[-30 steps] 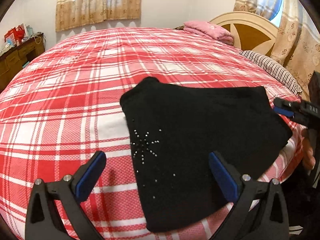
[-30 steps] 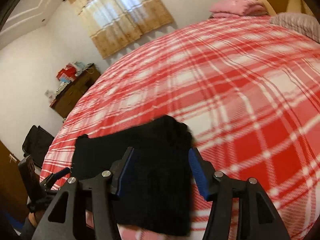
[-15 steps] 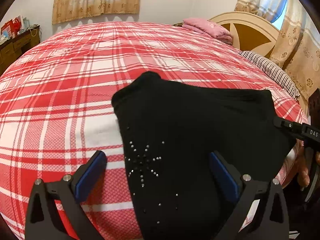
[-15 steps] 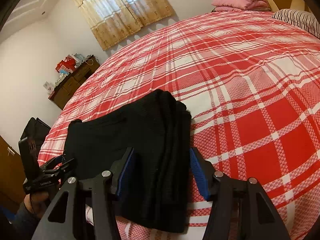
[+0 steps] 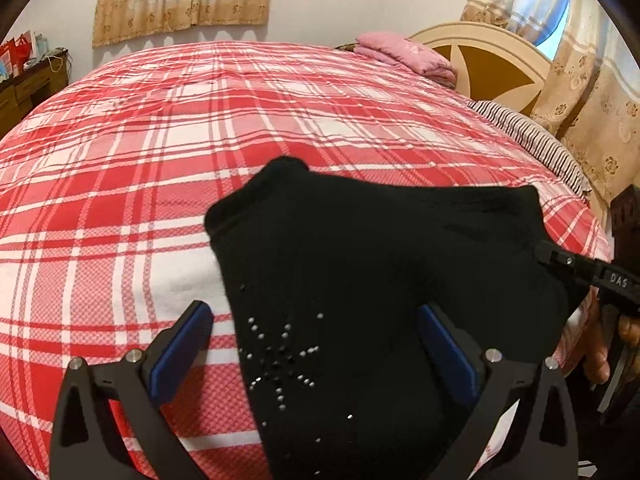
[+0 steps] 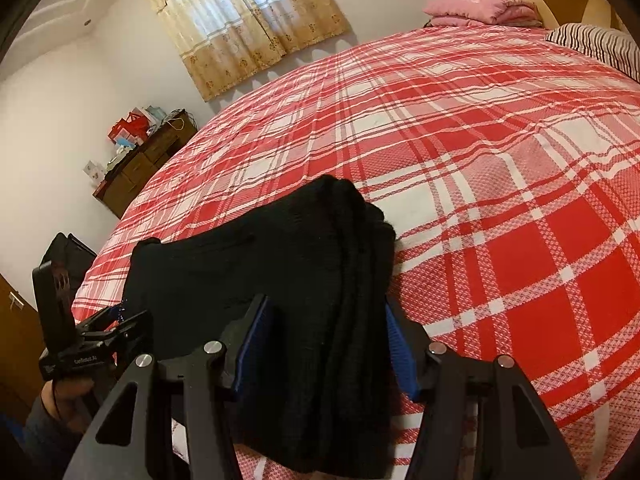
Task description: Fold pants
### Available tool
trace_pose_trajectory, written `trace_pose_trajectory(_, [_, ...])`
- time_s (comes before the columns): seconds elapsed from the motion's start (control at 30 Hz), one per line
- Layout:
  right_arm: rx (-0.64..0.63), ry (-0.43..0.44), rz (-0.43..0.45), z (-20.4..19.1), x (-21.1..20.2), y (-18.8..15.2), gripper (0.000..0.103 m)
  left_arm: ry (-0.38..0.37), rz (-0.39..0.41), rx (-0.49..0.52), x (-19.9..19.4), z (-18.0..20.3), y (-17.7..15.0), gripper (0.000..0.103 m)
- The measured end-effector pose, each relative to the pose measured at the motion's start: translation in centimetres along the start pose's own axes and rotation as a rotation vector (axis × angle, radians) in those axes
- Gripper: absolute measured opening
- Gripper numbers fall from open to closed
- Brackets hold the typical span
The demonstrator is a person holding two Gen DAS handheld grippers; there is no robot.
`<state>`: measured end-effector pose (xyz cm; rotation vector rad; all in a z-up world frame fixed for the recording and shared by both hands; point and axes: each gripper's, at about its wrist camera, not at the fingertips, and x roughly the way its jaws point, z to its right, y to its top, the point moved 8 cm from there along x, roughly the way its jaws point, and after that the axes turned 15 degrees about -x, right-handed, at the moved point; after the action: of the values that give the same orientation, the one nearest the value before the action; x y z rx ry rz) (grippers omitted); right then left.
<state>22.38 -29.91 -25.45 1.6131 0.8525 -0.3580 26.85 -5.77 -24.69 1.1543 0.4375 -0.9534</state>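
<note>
Currently, left wrist view: black pants, folded into a compact stack, are being shown lying on the red-and-white plaid bed, near its front edge. A starburst of small silver studs is being displayed on the near-left part of the fabric. The left hand-held gripper is being held wide open above that near end; the left blue pad is seen over bare bedspread just beside the pants' edge, the right pad over the black fabric. Nothing is being pinched. At the right edge, the right hand-held gripper is being seen side-on at the far right corner of the pants; its opening cannot be judged from here. A pink folded blanket and a striped pillow are being shown by the cream headboard.

Right wrist view: the stacked layer edges of the pants are being seen end-on, running between the two blue pads of the right hand-held gripper. The jaws are being held about half open, straddling the fold; whether the pads are pressing the cloth cannot be told. At lower left, the left hand-held gripper is being held by a hand at the pants' other end. A wooden dresser with red boxes is being shown against the wall, under a curtained window.
</note>
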Motion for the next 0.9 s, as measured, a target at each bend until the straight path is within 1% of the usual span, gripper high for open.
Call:
trace_pose_trajectory(0.03, [0.007, 0.005, 0.001, 0.0, 0.0, 0.0, 0.051, -0.008, 0.000, -0.003, 0.0, 0.0, 0.0, 0.103])
trace_pose_trajectory(0.13, [0.039, 0.038, 0.002, 0.4, -0.1, 0.0, 0.048, -0.045, 0.007, 0.001, -0.3, -0.2, -0.1, 0.102])
trace_pose_trajectory(0.23, [0.035, 0.035, 0.007, 0.1, -0.2, -0.1, 0.045, -0.073, 0.013, -0.022, -0.7, -0.6, 0.0, 0.096])
trace_pose_trajectory(0.33, [0.021, 0.037, 0.015, -0.4, -0.4, 0.1, 0.037, -0.103, 0.014, -0.061, -1.0, -1.0, 0.3, 0.087])
trace_pose_trajectory(0.37, [0.012, 0.035, 0.020, -0.6, -0.5, 0.1, 0.036, -0.112, 0.013, -0.065, -1.1, -1.0, 0.4, 0.079])
trace_pose_trajectory(0.4, [0.005, 0.035, 0.027, -0.8, -0.7, 0.2, 0.033, -0.137, 0.005, -0.068, -1.2, -0.8, 0.3, 0.068])
trace_pose_trajectory(0.43, [-0.001, 0.036, 0.034, -1.1, -0.9, 0.3, 0.031, -0.156, -0.006, -0.076, -1.2, -0.6, 0.2, 0.064])
trace_pose_trajectory(0.53, [-0.024, 0.034, 0.055, -1.9, -1.5, 0.5, 0.029, -0.164, -0.003, -0.072, -1.4, -0.3, -0.1, 0.055])
trace_pose_trajectory(0.63, [-0.038, 0.034, 0.071, -2.4, -2.0, 0.8, 0.028, -0.185, -0.003, -0.083, -1.7, -0.3, -0.2, 0.039])
trace_pose_trajectory(0.7, [-0.050, 0.036, 0.088, -2.9, -2.4, 1.3, 0.027, -0.199, 0.005, -0.095, -2.3, -0.4, 0.1, 0.020])
trace_pose_trajectory(0.8, [-0.075, 0.039, 0.111, -4.0, -3.0, 2.4, 0.027, -0.214, 0.018, -0.096, -3.3, -0.5, 0.4, 0.015])
trace_pose_trajectory(0.9, [-0.098, 0.053, 0.116, -5.2, -3.1, 3.6, 0.027, -0.237, 0.031, -0.107, -4.3, -0.9, 0.9, 0.013])
